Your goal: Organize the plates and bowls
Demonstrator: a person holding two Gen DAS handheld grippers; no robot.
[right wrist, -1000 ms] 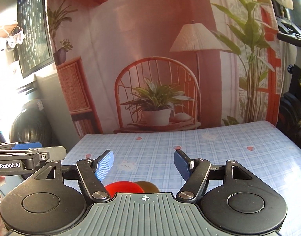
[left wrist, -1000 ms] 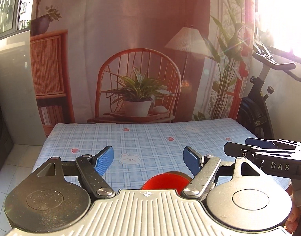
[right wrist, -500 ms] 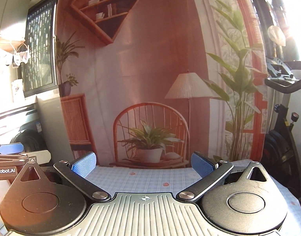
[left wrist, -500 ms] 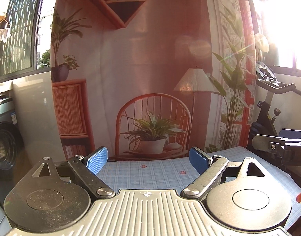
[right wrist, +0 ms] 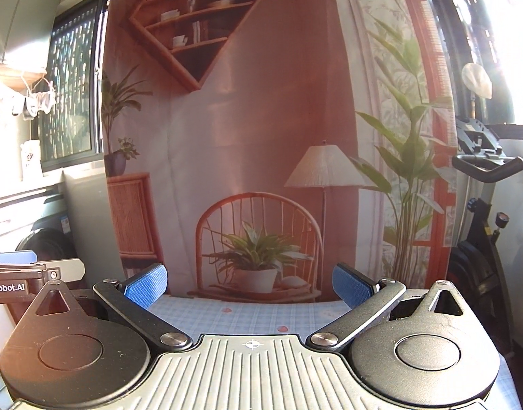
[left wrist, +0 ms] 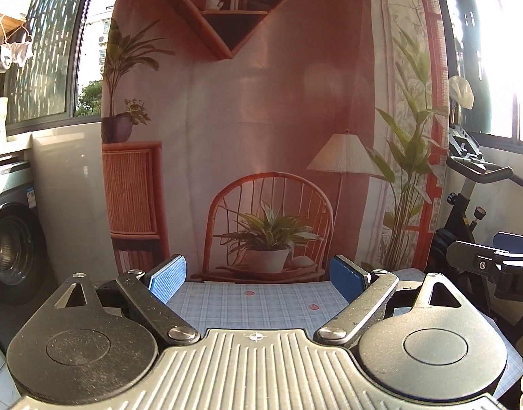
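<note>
— Where are your grippers?

— I hold my left gripper (left wrist: pixel 258 282) and my right gripper (right wrist: pixel 249 285) above the near end of the checked tablecloth (left wrist: pixel 261 304). Both sets of jaws have just been opening and now stand spread wide, with nothing between them.

— And the plates and bowls?

— I can't tell; neither camera shows them. Past the tablecloth's far edge hangs the printed backdrop (right wrist: pixel 261 136).
</note>
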